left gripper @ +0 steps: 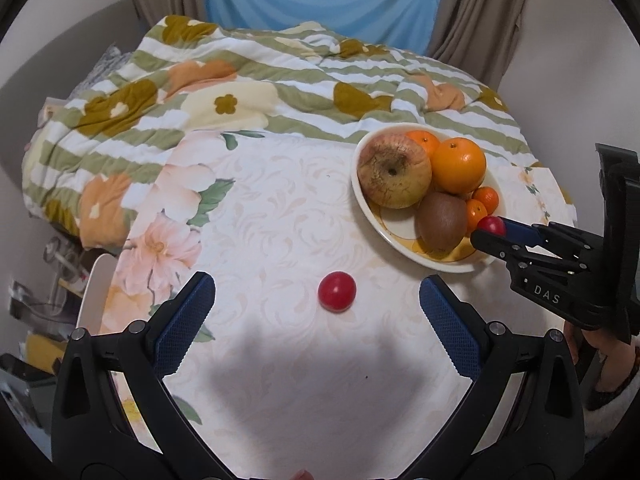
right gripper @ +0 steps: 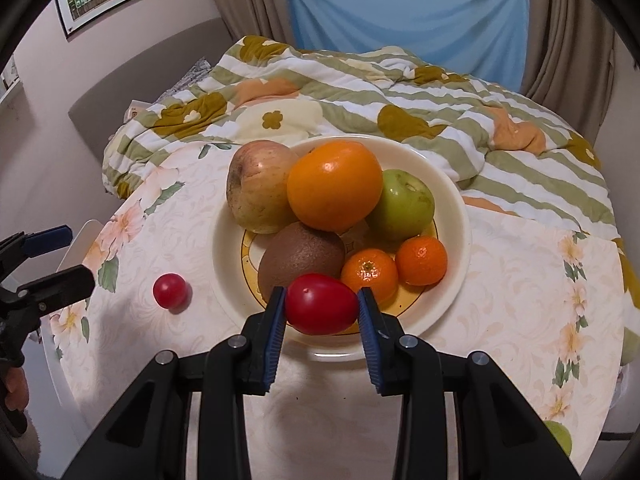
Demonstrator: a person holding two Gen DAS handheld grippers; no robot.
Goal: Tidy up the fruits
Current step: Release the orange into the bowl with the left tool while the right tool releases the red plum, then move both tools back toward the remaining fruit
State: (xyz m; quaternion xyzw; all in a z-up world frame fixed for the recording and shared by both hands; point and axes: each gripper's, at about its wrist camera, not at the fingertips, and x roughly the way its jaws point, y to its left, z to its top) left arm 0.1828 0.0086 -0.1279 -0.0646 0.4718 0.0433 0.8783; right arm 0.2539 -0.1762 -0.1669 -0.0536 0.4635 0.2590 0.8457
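One tomato held, one tomato waiting.

The right gripper (right gripper: pixel 321 309) has its jaws clamped on a red tomato (right gripper: pixel 321 309), lying sideways just over the near rim of the fruit bowl (right gripper: pixel 452 204). The left gripper (left gripper: pixel 316 320) has its jaws wide apart, and the round tomato (left gripper: pixel 337 291) sits on the worktop (left gripper: pixel 280 208) right between them, so the left is nearer.

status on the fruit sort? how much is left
Mostly done. The bowl already holds the apple, big orange, green apple, kiwi and two mandarins. In hand: the right tongs grip a red tomato over the bowl's near rim. Left: one small tomato on the tablecloth, ahead of the open left tongs.
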